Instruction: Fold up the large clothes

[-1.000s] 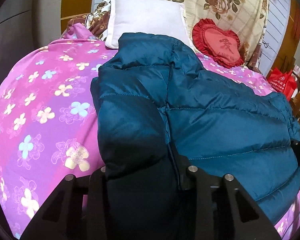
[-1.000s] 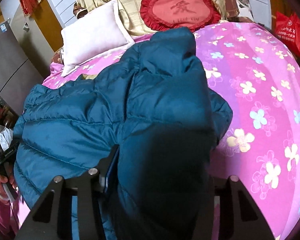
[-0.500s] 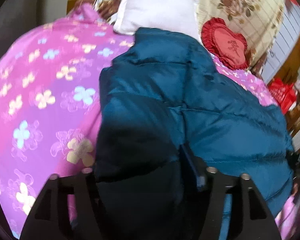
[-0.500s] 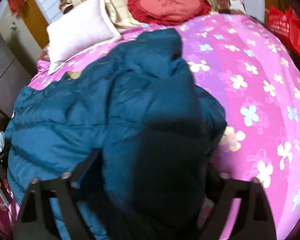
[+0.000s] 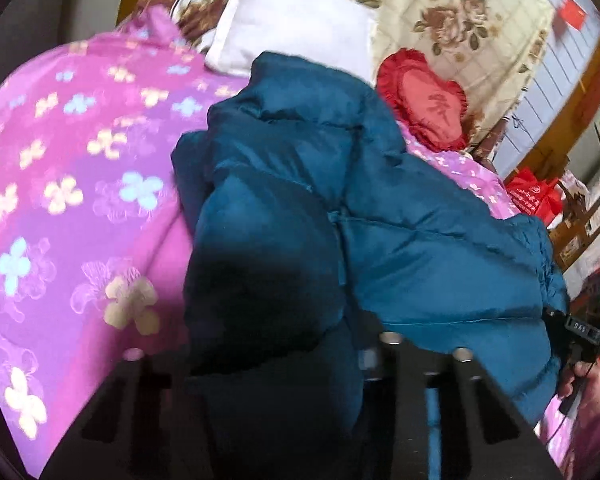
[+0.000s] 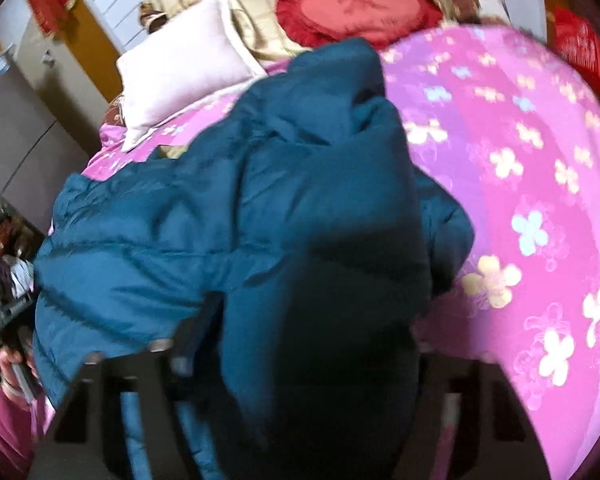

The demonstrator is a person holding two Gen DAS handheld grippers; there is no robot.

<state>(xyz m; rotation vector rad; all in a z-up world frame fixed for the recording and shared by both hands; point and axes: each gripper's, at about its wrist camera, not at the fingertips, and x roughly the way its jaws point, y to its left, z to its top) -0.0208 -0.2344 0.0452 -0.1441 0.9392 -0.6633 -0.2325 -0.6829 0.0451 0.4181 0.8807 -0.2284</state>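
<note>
Having just closed again on the padded blue jacket [image 5: 380,216] across both lower frames: left gripper [image 5: 268,364] pinching its dark edge, right gripper [image 6: 300,352] clamping a thicker bunch. Lying mid-frame over the pink floral bedspread [image 5: 60,200]. Keeping both edges level, carrying them together towards the white pillow [image 6: 180,76].

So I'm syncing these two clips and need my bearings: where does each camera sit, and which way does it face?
Left wrist: on the left gripper, looking down along its fingers at the blue puffer jacket clamped between them; the right hand shows at the edge.
Right wrist: on the right gripper, facing the same jacket; the left hand shows.
Shared: jacket, white pillow, red heart cushion, pink floral bedspread.
</note>
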